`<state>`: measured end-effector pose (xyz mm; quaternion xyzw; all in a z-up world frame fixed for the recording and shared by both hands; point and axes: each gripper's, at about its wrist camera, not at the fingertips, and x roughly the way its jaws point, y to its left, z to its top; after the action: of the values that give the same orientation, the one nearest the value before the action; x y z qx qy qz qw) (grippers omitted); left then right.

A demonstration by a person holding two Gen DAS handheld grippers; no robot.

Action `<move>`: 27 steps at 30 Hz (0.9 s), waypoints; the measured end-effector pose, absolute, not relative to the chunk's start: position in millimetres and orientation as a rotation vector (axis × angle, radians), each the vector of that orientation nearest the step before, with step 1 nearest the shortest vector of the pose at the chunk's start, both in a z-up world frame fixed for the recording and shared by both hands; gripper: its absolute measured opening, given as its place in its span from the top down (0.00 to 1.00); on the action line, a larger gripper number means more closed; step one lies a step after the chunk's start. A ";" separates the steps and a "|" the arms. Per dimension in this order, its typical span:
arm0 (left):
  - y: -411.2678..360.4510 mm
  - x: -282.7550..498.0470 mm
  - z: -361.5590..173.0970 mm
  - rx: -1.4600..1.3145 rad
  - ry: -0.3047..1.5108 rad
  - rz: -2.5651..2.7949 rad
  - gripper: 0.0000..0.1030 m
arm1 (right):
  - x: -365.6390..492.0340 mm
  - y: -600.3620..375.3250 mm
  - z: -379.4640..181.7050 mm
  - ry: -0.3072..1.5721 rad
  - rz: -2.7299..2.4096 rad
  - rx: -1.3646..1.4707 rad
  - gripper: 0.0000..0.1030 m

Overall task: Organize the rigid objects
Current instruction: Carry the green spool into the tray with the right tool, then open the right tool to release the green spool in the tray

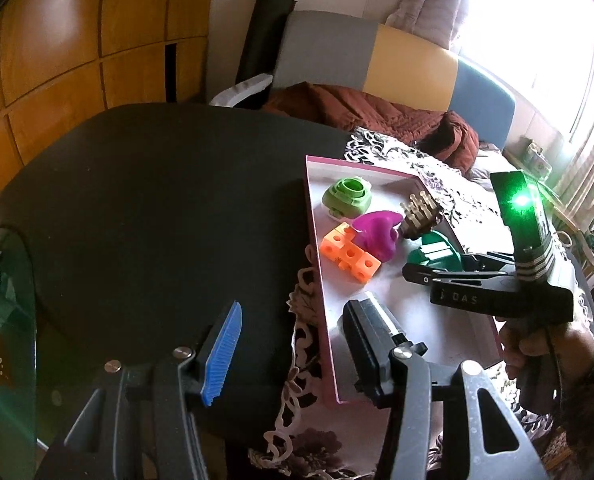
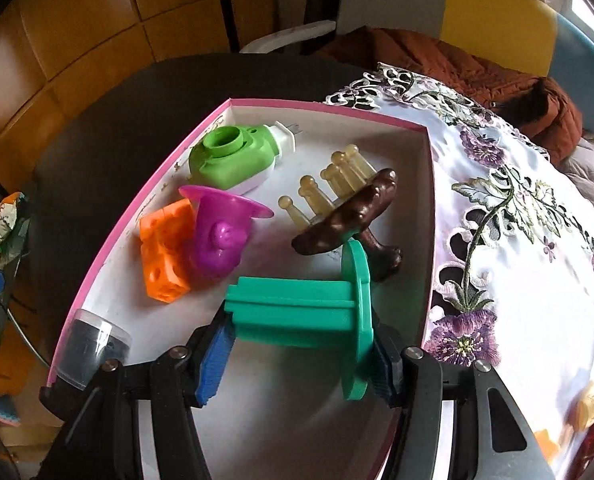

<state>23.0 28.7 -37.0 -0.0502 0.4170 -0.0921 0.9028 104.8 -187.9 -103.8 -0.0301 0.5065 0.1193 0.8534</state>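
Pink-rimmed and white inside, one shallow box (image 1: 317, 216) lies on a flowered cloth (image 1: 301, 344) over a black table (image 1: 145, 200), seen from the left wrist. Five loose things lie in the box: one light green plug-in piece (image 1: 347, 196) near its far left corner, one orange block of cubes (image 1: 349, 256) just nearer than that, one purple cup (image 1: 377, 232) touching the block, one brown brush with pale pegs (image 1: 419, 212) toward the far right wall, and one dark green spool (image 1: 433, 254) close to the brush. The left gripper (image 1: 297, 332) hangs with its jaws apart and nothing between them; one finger is over the table left of the box, the other over the box's near end. The right gripper (image 1: 421, 272), held in a hand (image 1: 537, 344), reaches in from the right of the box and meets the dark green spool.

From the right wrist, the same box (image 2: 425, 208) holds one green plug-in piece (image 2: 237, 160), one orange block (image 2: 165, 256), one purple cup (image 2: 221, 232) and one brush (image 2: 349, 208). The right gripper (image 2: 297, 352) is clamped on the spool (image 2: 297, 312), one pad at the stem end and one at the round flange, low over the box floor beside the brush. One small clear-capped dark container (image 2: 93, 344) sits at the box's near left corner.
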 end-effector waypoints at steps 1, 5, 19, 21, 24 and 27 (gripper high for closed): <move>28.0 23.0 -37.2 -0.102 0.864 -0.191 0.48 | 105.3 -188.1 -103.9 1.066 0.250 -0.059 0.41; 24.5 22.0 -37.8 -0.090 0.868 -0.195 0.48 | 104.9 -188.8 -103.7 1.068 0.249 -0.050 0.41; 17.3 19.2 -31.8 -0.068 0.858 -0.205 0.48 | 96.3 -186.0 -98.1 1.064 0.248 -0.019 0.23; 16.3 18.9 -31.4 -0.065 0.859 -0.206 0.48 | 95.4 -187.2 -95.9 1.059 0.249 -0.011 0.23; 15.0 18.7 -30.9 -0.062 0.858 -0.207 0.48 | 93.4 -189.2 -91.3 1.049 0.246 -0.003 0.21; 13.2 18.5 -29.5 -0.058 0.855 -0.209 0.48 | 89.5 -191.7 -86.1 1.038 0.248 0.014 0.20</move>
<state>18.5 13.2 -29.5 -0.0280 0.4136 -0.1010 0.9044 89.5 -191.7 -86.1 0.0068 0.4949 0.1180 0.8609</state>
